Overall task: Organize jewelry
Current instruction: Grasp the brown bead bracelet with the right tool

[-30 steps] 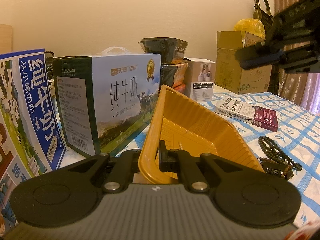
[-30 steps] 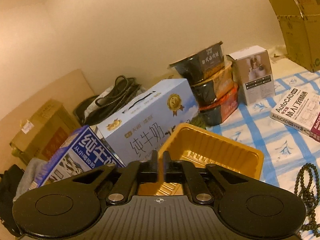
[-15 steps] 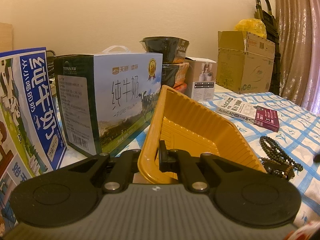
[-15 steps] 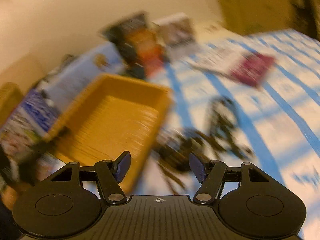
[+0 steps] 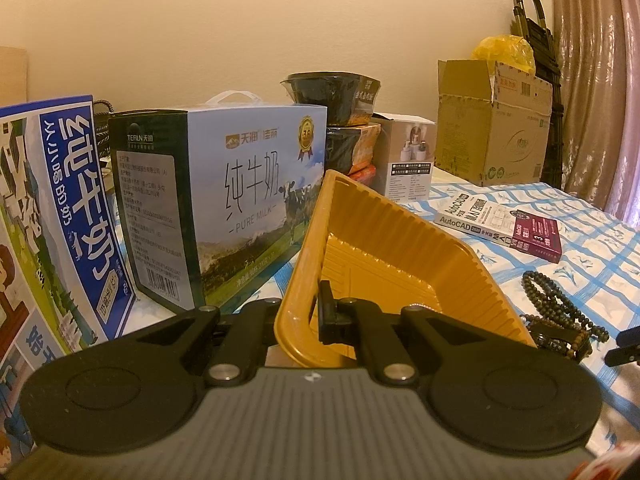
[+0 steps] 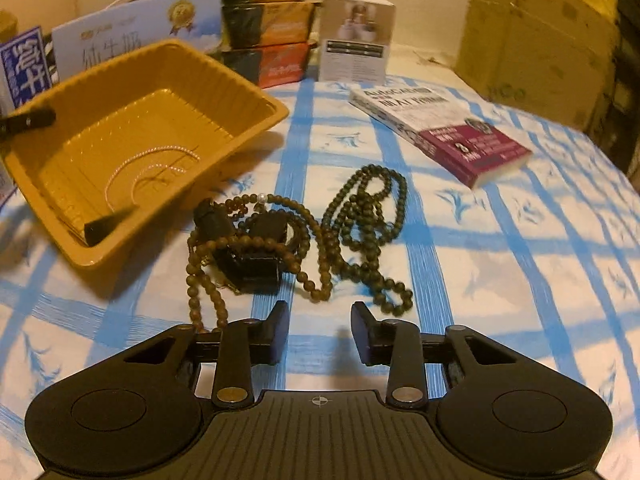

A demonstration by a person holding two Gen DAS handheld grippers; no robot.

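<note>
While left hand-held gripper [image 5: 316,312] pinches yellow tray [image 6: 256,100] | chain [image 6: 140,168] inside | right [image 6: 319,332] closing, empty

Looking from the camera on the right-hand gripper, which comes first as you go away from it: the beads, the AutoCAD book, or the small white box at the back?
From the right gripper, nearest first:
1. Bead necklaces, on the cloth straight ahead of the fingers.
2. AutoCAD book, farther off and to the right.
3. White box, standing at the back beside the stacked bowls.

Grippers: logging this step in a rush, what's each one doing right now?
Left gripper: shut on the yellow tray rim, tilting it.
Right gripper: empty, jaws closing, just short of the bead necklaces.
</note>
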